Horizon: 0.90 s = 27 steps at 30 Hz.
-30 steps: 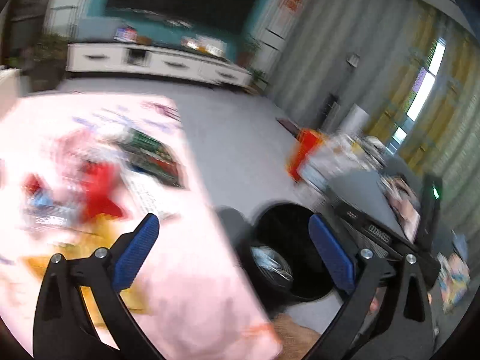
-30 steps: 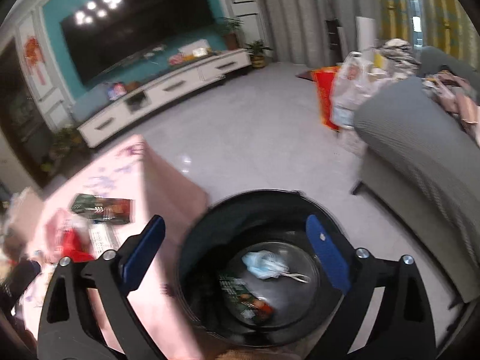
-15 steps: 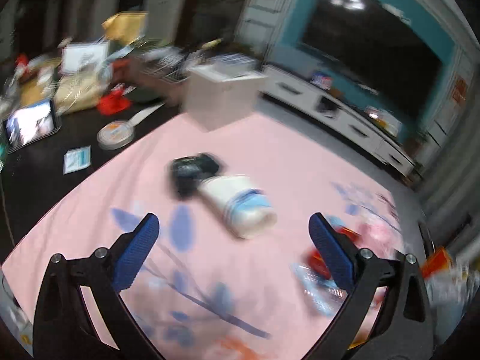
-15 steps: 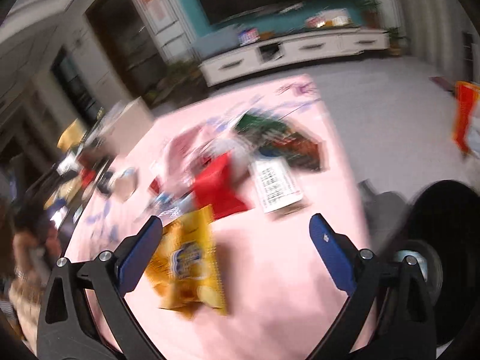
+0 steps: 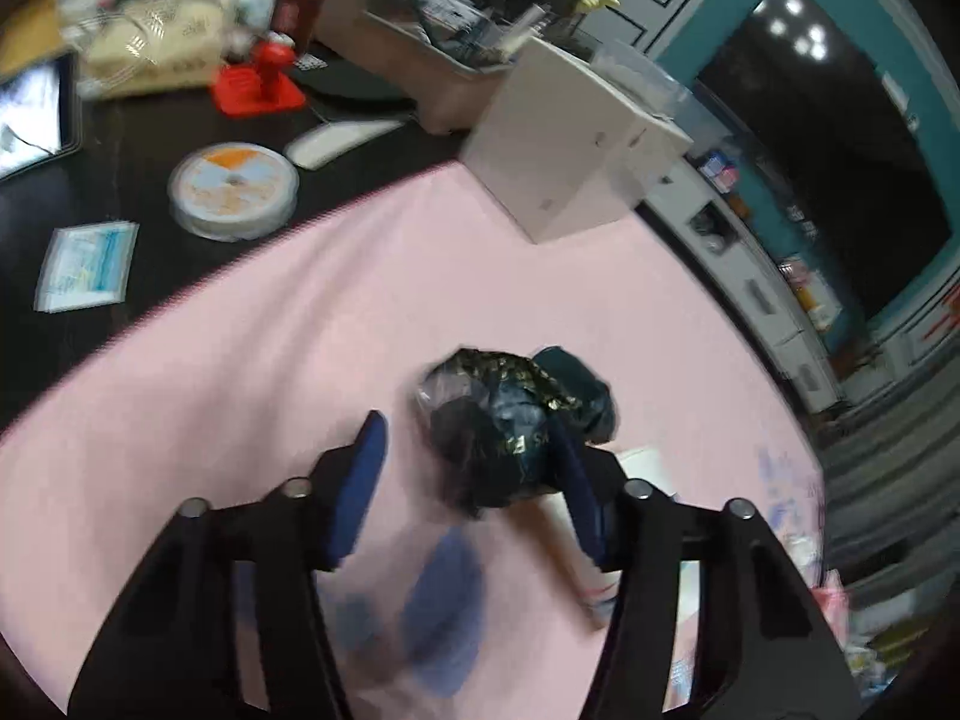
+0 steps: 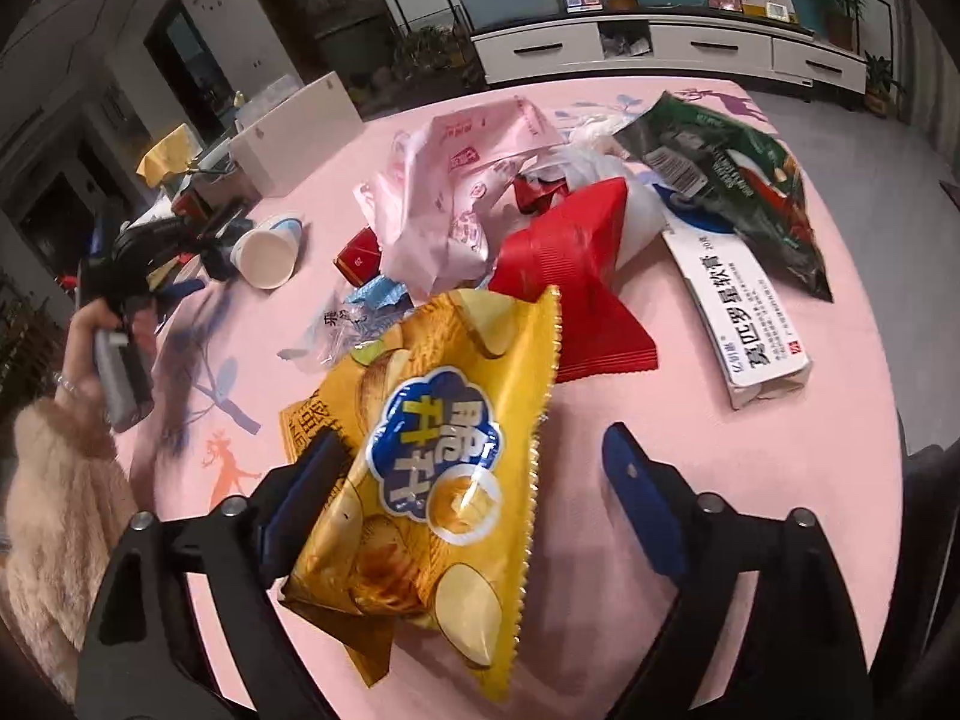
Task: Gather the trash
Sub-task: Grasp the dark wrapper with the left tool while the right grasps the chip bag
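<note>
A pink tablecloth [image 6: 750, 480] with a printed deer and branch pattern covers the table and carries nearly all the trash; beyond its far edge in the left wrist view lies a dark tabletop [image 5: 150, 138] with clutter. A white box [image 5: 570, 144] stands at the cloth's far edge. In the right wrist view a heap of litter sits mid-cloth: a crumpled pink-and-white plastic bag [image 6: 456, 180], a dark green snack bag [image 6: 738, 180] at the far right, a red ribbed wrapper [image 6: 570, 294] just in front of the pink bag, and a white medicine carton [image 6: 744, 324] lying flat to the right of the red wrapper. A yellow chip bag [image 6: 432, 480] lies nearest the camera, its lower end between the fingers of the right gripper [image 6: 474, 480]; the left finger touches the bag's edge while the right finger stands clear of it, so the jaws are open and have just been closing. A paper cup [image 6: 270, 252] lies on its side at the left of the heap. The left gripper [image 5: 468, 468] is half-closed, its jaws having just been narrowing, around a crumpled dark foil wrapper [image 5: 510, 420]; the right finger touches the wrapper, the left finger shows a gap, so it is not clamped. The person's hand [image 6: 90, 348], in a fluffy beige sleeve [image 6: 54, 480], holds the left gripper's handle.
</note>
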Tool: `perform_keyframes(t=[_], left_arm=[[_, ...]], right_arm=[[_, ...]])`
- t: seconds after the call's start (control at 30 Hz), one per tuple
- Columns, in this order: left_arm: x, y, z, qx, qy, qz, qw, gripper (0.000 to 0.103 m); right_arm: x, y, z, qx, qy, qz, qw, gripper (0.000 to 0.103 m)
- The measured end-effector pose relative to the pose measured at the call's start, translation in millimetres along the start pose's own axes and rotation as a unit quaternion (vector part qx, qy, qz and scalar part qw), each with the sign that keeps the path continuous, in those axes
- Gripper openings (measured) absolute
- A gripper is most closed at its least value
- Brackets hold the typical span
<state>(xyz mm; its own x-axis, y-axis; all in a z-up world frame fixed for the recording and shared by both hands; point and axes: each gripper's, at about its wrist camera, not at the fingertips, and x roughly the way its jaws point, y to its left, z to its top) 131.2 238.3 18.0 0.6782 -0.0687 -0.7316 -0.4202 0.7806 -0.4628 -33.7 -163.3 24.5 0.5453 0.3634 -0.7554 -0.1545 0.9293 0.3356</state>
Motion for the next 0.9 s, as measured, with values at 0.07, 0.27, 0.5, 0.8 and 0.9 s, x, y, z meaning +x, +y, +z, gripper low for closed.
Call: perform_keyframes(t=[0.07,0.27,0.5,0.8,0.9], left_arm=[[8.3,-7.0,3.7,0.006,0.003,-0.022,0.9997,0.044],[19.6,-35.0,-2.4,0.052,0.008,-0.015,0.9985,0.033],[-11.5,-60.2,-8.6,0.065,-0.008,-0.017,0.9977,0.032],[-97.4,-87.5,-55.0,0.08,-0.056,-0.072,0.9926,0.032],[-119.3,-102.2,-71.9,0.103,-0.058,-0.1,0.9879,0.032]], right_arm=[[-0.1,-2.6,0.7,0.006,-0.001,0.013,1.0,0.074],[-0.1,-3.4,2.8,0.007,0.001,0.039,0.999,0.05],[-13.5,0.2,4.3,-0.006,-0.008,0.019,1.0,0.027],[-57.0,-2.5,3.2,0.002,-0.047,0.025,0.999,0.018],[-76.6,-3.3,0.4,0.003,-0.068,0.016,0.998,0.018]])
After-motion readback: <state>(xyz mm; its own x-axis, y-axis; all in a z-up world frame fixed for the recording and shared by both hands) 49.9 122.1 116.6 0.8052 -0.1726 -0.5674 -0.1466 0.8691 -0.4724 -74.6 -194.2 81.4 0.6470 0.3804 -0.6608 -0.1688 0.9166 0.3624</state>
